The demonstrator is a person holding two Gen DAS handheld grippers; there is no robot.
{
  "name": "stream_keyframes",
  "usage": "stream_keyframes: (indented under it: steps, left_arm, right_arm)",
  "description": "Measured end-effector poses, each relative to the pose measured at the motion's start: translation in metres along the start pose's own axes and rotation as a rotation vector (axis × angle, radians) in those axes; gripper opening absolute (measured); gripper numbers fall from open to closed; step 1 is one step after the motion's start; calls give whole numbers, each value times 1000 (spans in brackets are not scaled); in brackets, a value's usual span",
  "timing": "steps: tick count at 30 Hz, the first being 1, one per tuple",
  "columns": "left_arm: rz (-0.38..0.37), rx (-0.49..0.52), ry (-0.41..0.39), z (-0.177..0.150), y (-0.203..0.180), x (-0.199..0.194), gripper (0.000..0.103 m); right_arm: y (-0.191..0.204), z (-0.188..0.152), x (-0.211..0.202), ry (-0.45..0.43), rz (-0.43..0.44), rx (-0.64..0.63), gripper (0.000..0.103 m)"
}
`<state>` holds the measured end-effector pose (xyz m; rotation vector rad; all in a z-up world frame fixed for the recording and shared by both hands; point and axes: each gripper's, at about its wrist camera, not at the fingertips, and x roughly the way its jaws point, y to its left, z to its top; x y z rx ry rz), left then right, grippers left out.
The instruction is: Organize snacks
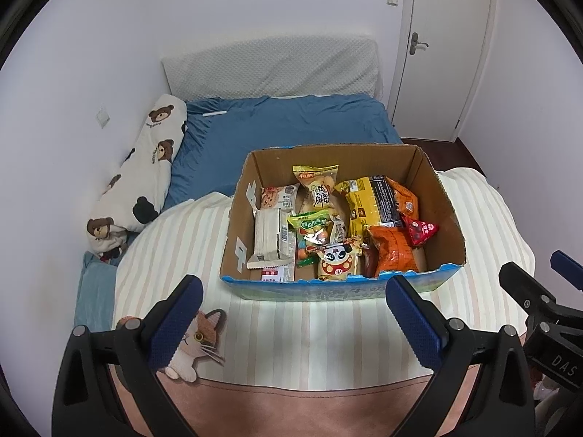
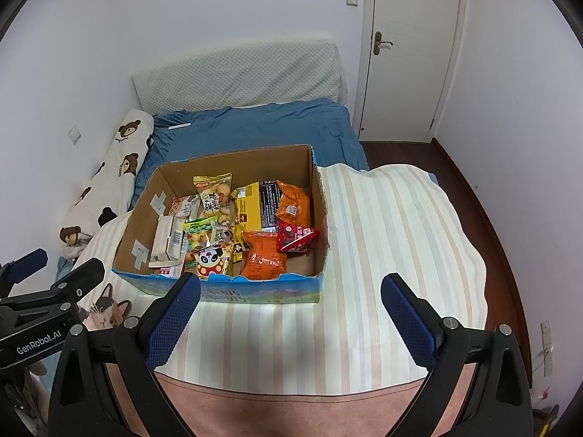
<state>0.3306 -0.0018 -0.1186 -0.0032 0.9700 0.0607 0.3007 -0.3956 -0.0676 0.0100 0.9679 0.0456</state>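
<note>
**Two Open Claws, One Full Box**

Two claws hang spread and empty short of the open brown cardboard box with a blue printed front (image 1: 342, 215), which sits on the cream striped blanket (image 1: 309, 331) at the near end of the bed. The left claw (image 1: 295, 313) has its blue pads wide apart, holding nothing; the right claw (image 2: 291, 313) is likewise released. Both stand apart from the box's near wall, with bare blanket between.

The snacks all lie inside the box, straight ahead of and below both claws. From the left wrist view the box is slightly right of centre; from the right wrist view it lies left of centre, so it sits between the two. Along the box's right side is the crinkled orange foil snack bag (image 2: 263, 258), close to the near wall, with the small red triangular packet (image 2: 297, 236) just behind it. On the left a pale flat wafer pack (image 1: 271, 236) runs lengthwise front to back. The panda-print packet (image 1: 337, 260) leans against the near wall in the middle.

In my judgement, the near wall is the main obstacle: either claw must go over it and descend. The packets overlap, so one may drag its neighbour.
</note>
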Motion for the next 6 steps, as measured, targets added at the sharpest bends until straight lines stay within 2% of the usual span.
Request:
stream_keyframes:
  steps: [6]
  left_arm:
    - [7, 0, -13, 1, -2, -3, 103]
  right_arm:
    - [0, 0, 0, -3, 1, 1, 101]
